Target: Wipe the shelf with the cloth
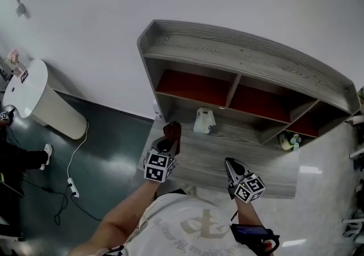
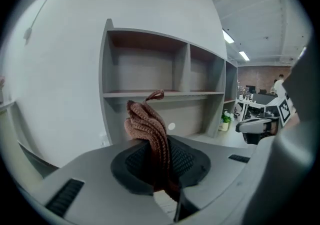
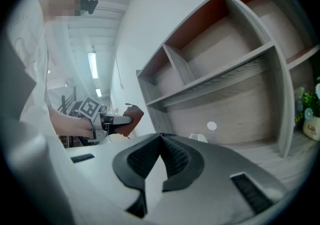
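A brown knitted cloth (image 1: 172,130) (image 2: 148,130) sticks up out of my left gripper (image 1: 169,142) (image 2: 159,153), which is shut on it. This gripper hovers over the left part of the grey wooden shelf unit's (image 1: 244,50) (image 2: 150,64) lower board. My right gripper (image 1: 230,164) (image 3: 161,141) is shut with nothing in it and hangs over the front of the same board, further right. The right gripper view shows the left gripper (image 3: 107,121) with the cloth (image 3: 131,117) off to its left, and the shelf compartments (image 3: 225,44) ahead.
A small white object (image 1: 203,121) (image 3: 198,138) stands on the lower board near the middle. A little potted plant (image 1: 289,141) (image 3: 311,114) sits at the right end. A white round stand (image 1: 31,93) and a cable with a power strip (image 1: 73,186) are on the floor at left.
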Tool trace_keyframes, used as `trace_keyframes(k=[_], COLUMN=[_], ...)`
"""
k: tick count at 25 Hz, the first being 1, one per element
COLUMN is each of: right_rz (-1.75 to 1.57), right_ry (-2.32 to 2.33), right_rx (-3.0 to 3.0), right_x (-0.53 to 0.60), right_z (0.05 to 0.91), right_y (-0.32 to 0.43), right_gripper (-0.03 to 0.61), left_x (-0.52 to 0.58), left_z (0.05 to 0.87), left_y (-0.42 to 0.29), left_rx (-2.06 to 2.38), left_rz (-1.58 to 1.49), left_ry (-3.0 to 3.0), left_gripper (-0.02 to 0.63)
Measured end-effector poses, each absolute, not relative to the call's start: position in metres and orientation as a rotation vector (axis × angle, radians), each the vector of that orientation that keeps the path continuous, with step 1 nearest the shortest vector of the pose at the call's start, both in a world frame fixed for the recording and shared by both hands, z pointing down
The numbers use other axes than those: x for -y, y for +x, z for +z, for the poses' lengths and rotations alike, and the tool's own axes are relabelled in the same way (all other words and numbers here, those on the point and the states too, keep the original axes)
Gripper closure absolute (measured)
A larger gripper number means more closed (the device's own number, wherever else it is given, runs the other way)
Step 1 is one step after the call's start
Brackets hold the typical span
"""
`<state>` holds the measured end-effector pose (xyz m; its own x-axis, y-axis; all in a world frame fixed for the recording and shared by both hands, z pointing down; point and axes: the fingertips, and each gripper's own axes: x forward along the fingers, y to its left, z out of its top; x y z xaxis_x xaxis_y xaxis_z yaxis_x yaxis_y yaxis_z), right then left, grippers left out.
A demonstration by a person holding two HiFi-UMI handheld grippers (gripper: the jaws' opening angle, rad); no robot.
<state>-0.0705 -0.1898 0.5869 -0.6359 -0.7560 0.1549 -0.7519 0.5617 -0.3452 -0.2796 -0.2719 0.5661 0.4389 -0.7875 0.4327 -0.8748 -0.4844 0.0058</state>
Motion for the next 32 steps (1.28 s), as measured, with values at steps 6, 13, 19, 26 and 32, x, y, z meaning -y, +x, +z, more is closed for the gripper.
trace_keyframes(k=[6,13,19,26,32], right_rz=[-0.606,-0.6,-0.599,-0.596,-0.592], right_ry=[-1.362,-1.426,-1.481,-1.516,-1.51], right_rx=[-2.75,-2.716,-2.686,-2.677,-2.672], right_x=[0.202,0.213,0.215,0.223,0.23], right_z=[0.584,0.584,0.584,0.588,0.586], right_y=[-0.068,-0.061,-0.06,-0.059,-0.063], right_gripper=[0.574,0.574,0.574,0.574,0.574], left_x=[0.335,0.411,0.463,0.501,0.512], left_z=[0.51,0.466,0.473,0.481,0.491], left_y=[-0.294,-0.3,-0.297,-0.31,-0.31], left_rx=[1.531,1.641,1.672,1.803,1.816], left_rz=[0.507,0.586,0.71,0.829,0.835], left_ry=[2.501,2.499,2.443,2.283,2.222], left_gripper=[0.545,0.545,0.545,0.543,0.546])
